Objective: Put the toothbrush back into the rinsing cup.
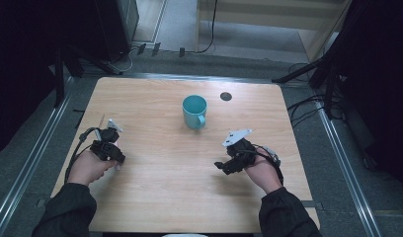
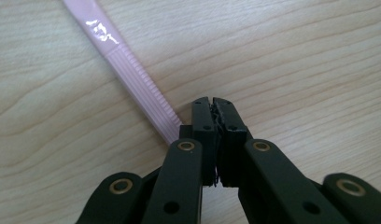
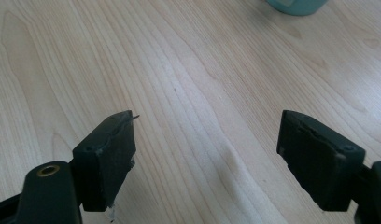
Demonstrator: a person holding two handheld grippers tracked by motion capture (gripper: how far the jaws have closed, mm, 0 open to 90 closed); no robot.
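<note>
the left tongs (image 2: 212, 109) are closed almost fully, the two jaws pressed together. a thin pink stick (image 2: 128, 70), perhaps a toothbrush handle or a similar plastic tool, with fine ribs on its near part, runs from beside the jaws up and to the far left over the wood. its near end goes under the left jaw, so i cannot tell surely if it is pinched between the pads or only lies beside them; i judge it is held at the very end. such a grip at the end makes sense, because then the long part stays free and can go into something first.

in the high view the left tongs (image 1: 106, 144) are at the left side of the worktop (image 1: 160, 197), and the pale stick (image 1: 100, 121) points to the far side from them.

the right tongs (image 3: 205, 158) are wide open and hold nothing; between the jaws is just bare wood. in the high view they (image 1: 228, 163) rest low at the right, near side, turned toward the middle.

a teal cup (image 1: 194, 111) stands upright in the far middle, its mouth open upward and its handle toward the near side. it is well apart from both tongs. i think the cup stands there to receive the stick, and the open right tongs wait to steady it.
</note>
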